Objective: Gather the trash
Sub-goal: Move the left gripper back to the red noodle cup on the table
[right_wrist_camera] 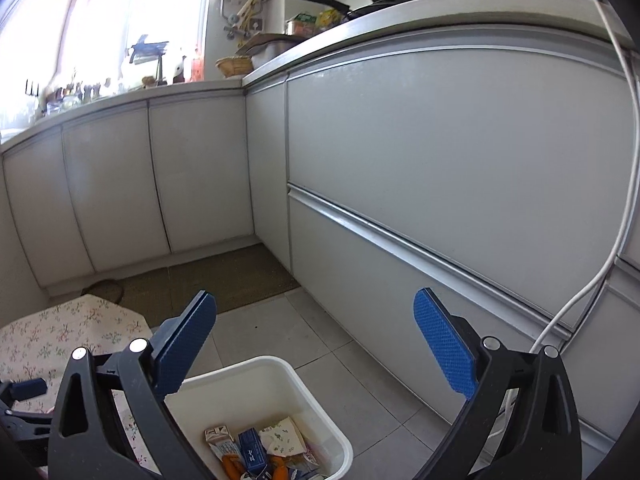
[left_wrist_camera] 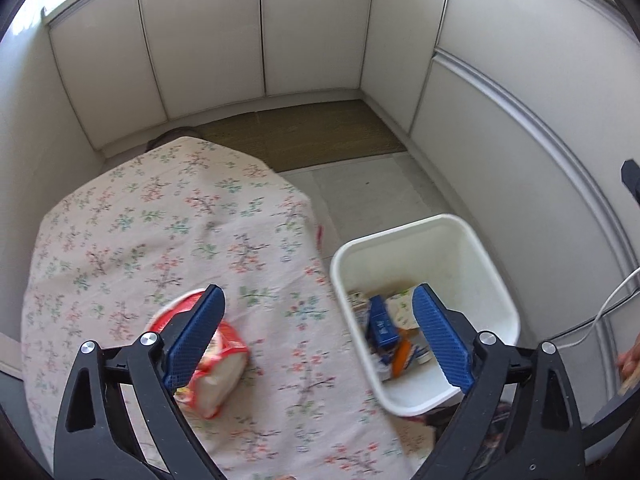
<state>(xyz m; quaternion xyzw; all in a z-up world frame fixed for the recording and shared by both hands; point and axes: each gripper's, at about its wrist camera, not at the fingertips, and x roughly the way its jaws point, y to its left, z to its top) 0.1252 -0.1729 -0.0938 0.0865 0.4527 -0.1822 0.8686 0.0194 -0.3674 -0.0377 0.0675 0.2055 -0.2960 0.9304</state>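
Left gripper (left_wrist_camera: 318, 334): jaws spread wide, nothing clamped between them. Its left pad partly covers a red-and-white crumpled wrapper (left_wrist_camera: 218, 364) lying on the tabletop, which is draped in a floral cloth (left_wrist_camera: 160, 232); printing on the wrapper is too blurred to read. Its right pad hangs over the white bin (left_wrist_camera: 424, 232), which stands on the tiled floor (left_wrist_camera: 360, 188) just beside the tabletop edge.

Right gripper (right_wrist_camera: 316, 330): jaws likewise apart and empty, with the bin's rim (right_wrist_camera: 244, 366) below and between them. Inside the bin lie a blue carton (right_wrist_camera: 250, 450) with white characters that cannot be made out, a small printed box (right_wrist_camera: 220, 440), a floral paper scrap (right_wrist_camera: 284, 436) and orange pieces (right_wrist_camera: 230, 466).

Beyond both jaws: grey cabinet doors (right_wrist_camera: 440, 152) and a brown mat (left_wrist_camera: 304, 132). A white cable (right_wrist_camera: 624, 216) hangs to the right of the right pad.
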